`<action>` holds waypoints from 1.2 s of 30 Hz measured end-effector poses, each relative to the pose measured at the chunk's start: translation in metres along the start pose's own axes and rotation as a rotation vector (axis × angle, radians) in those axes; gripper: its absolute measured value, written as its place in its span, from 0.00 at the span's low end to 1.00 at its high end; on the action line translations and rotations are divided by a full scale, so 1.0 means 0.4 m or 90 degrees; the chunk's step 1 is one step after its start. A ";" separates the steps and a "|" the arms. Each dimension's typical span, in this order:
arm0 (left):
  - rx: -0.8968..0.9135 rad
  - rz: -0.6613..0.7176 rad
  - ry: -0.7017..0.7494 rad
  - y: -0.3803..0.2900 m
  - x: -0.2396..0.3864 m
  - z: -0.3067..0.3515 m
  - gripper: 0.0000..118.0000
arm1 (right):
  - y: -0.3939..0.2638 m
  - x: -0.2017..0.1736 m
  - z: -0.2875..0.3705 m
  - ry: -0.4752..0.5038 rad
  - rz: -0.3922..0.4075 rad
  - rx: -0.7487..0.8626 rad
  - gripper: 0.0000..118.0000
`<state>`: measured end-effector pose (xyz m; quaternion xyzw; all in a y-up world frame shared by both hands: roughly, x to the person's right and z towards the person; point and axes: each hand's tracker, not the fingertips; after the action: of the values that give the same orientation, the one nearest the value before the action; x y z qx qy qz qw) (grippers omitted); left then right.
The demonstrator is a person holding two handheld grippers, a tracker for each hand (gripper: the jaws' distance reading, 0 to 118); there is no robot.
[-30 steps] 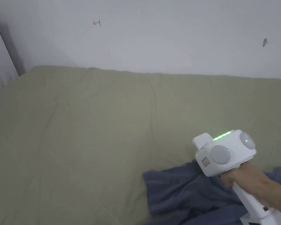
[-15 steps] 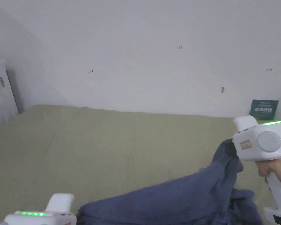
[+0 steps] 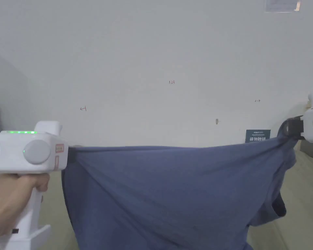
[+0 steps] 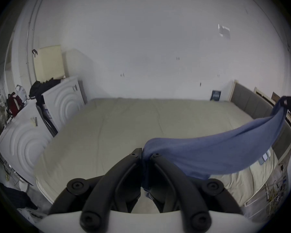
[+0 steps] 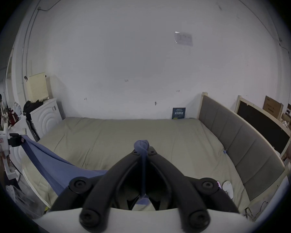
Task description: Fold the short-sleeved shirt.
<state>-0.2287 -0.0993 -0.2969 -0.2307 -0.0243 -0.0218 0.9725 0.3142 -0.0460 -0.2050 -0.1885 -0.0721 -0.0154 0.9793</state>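
Observation:
The blue short-sleeved shirt hangs spread in the air in front of me, its top edge stretched between both grippers. At the left of the head view, my left gripper is shut on one upper corner of the shirt; its own view shows the jaws of the left gripper pinching a bunch of cloth. At the right edge, my right gripper is shut on the other corner, and in its own view a knot of shirt cloth sticks out past the closed right gripper. A sleeve droops at the lower right.
Below the shirt lies a bed with an olive-green sheet along a white wall. A grey padded headboard runs down its right side. White cabinets stand at its left. A small white object lies near the bed's right corner.
The shirt has been lifted off the bed and pulled taut between both grippers. The left gripper rose into view at the left; the right gripper moved up and right. The camera tilted up.

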 end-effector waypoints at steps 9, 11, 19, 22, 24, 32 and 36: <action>0.036 0.008 0.031 0.112 -0.006 0.045 0.05 | 0.083 -0.046 0.013 -0.010 0.015 0.041 0.02; 0.035 0.015 0.036 0.135 -0.013 0.026 0.05 | 0.103 -0.059 -0.001 -0.014 0.020 0.040 0.02; 0.025 0.031 0.046 0.223 0.004 -0.079 0.05 | 0.205 -0.070 -0.118 -0.033 0.037 0.040 0.02; 0.031 0.025 0.061 0.263 0.026 -0.125 0.05 | 0.242 -0.071 -0.174 -0.045 0.042 0.041 0.02; 0.034 0.020 0.067 0.294 0.042 -0.160 0.05 | 0.273 -0.068 -0.215 -0.056 0.047 0.035 0.02; 0.049 0.022 0.095 0.409 0.102 -0.303 0.05 | 0.395 -0.062 -0.361 -0.085 0.065 0.043 0.02; 0.055 0.013 0.115 0.454 0.133 -0.391 0.05 | 0.453 -0.057 -0.439 -0.093 0.069 0.054 0.02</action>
<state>-0.1601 -0.0093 -0.5145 -0.1862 0.0651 -0.0317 0.9798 0.3257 0.0571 -0.4362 -0.1514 -0.1338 0.0547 0.9778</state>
